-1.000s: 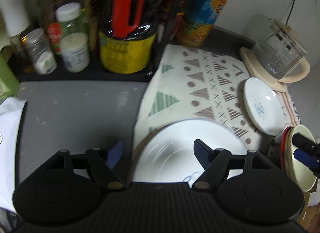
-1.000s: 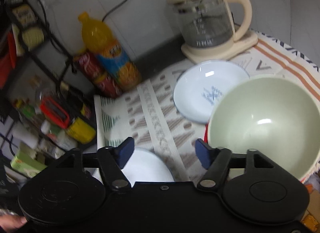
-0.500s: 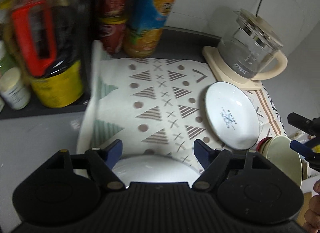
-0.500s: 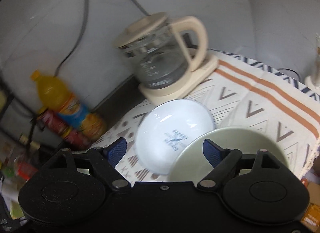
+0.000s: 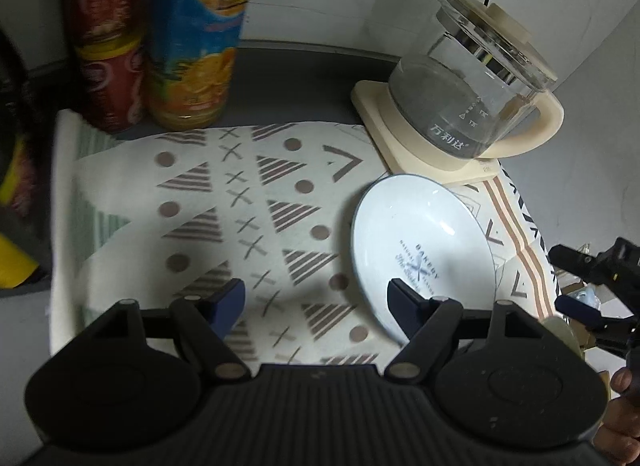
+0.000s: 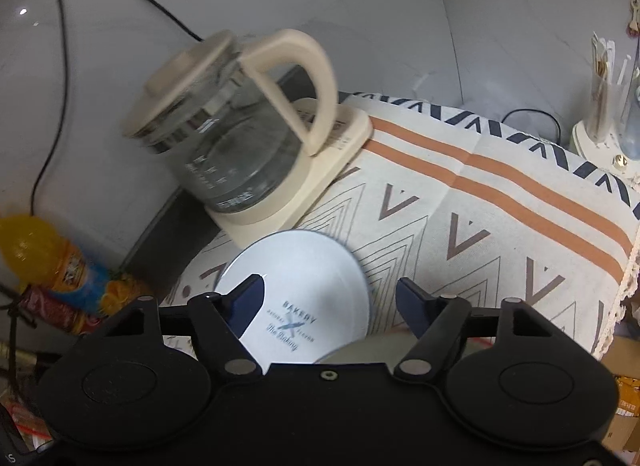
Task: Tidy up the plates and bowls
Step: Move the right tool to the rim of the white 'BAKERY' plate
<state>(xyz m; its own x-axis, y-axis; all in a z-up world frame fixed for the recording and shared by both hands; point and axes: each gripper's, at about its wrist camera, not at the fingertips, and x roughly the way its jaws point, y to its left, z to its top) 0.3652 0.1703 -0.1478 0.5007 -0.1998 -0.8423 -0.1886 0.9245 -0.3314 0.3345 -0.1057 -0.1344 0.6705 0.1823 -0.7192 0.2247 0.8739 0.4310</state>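
Note:
A white plate with blue "BAKERY" print (image 5: 420,242) lies on the patterned cloth (image 5: 240,201) in front of the kettle. My left gripper (image 5: 316,298) is open and empty above the cloth, its right finger over the plate's near edge. My right gripper (image 6: 330,296) is open and empty, hovering over the same plate (image 6: 304,290). A pale green bowl's rim (image 6: 360,350) peeks out just below the right gripper; a sliver of it shows in the left wrist view (image 5: 562,330). The right gripper's fingers (image 5: 580,308) show at the right edge there.
A glass kettle on a cream base (image 5: 468,105) stands behind the plate; it also shows in the right wrist view (image 6: 236,141). An orange juice bottle (image 5: 196,37) and red cans (image 5: 108,37) stand at the back left. A utensil holder (image 6: 608,105) is far right.
Both grippers swung right and forward. The big white plate under the left gripper has left view. The green bowl has slipped almost out of the right view; the printed plate is now nearer.

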